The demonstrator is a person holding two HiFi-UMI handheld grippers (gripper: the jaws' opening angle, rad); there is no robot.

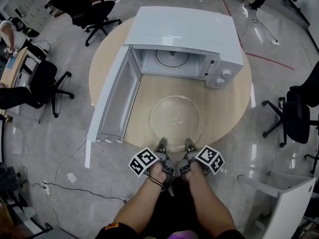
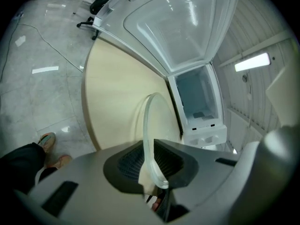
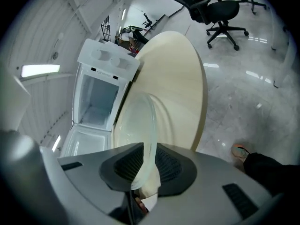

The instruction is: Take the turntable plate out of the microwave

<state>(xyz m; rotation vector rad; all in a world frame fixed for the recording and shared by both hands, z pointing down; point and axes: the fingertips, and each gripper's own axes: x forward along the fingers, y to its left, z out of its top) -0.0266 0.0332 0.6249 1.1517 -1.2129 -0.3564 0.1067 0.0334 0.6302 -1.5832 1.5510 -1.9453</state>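
Note:
The clear glass turntable plate (image 1: 175,118) lies flat on the round wooden table (image 1: 232,103) in front of the white microwave (image 1: 184,34), whose door (image 1: 117,98) hangs wide open to the left. Both grippers sit side by side at the plate's near rim. In the left gripper view the plate (image 2: 151,121) runs edge-on between the ribbed pads of my left gripper (image 2: 152,168), with a thin gap beside the rim. My right gripper (image 3: 147,172) straddles the plate (image 3: 133,121) in the same way, with a sliver of table showing beside the glass. Neither pair of pads presses on it.
The microwave cavity (image 1: 172,59) shows its bare floor ring. Office chairs (image 1: 89,11) (image 1: 296,113) stand around the table, and a cable (image 1: 75,185) runs across the floor at the left. A white cabinet corner (image 1: 289,198) is at the lower right.

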